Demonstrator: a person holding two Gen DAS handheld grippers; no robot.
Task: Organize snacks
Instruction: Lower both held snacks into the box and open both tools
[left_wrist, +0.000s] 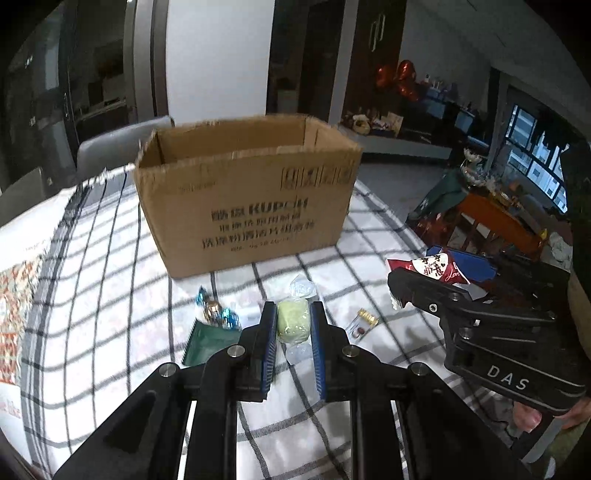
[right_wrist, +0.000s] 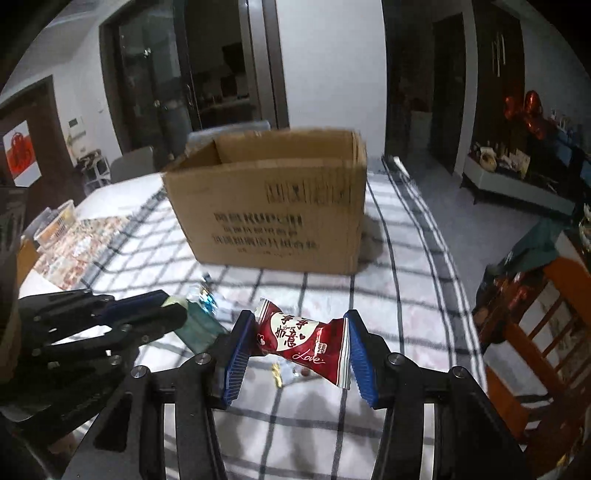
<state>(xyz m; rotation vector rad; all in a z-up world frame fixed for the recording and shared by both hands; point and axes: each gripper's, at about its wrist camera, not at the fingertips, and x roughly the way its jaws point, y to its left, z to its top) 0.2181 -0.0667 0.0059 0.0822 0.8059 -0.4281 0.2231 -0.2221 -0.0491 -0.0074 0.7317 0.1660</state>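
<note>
A: Fingers?
B: Left gripper is clamped tight on the pale green snack; right gripper pinches the red candy packet by its ends.
A: Where?
B: Both lifted above the checked desk, short of the open cardboard box.

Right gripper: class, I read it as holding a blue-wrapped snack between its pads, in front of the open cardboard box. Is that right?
Not quite. The right gripper holds a red-wrapped snack, not a blue one; the blue belongs to the pads themselves. The right wrist view shows it clearly, with the open cardboard box ahead on the checked tablecloth.
</note>
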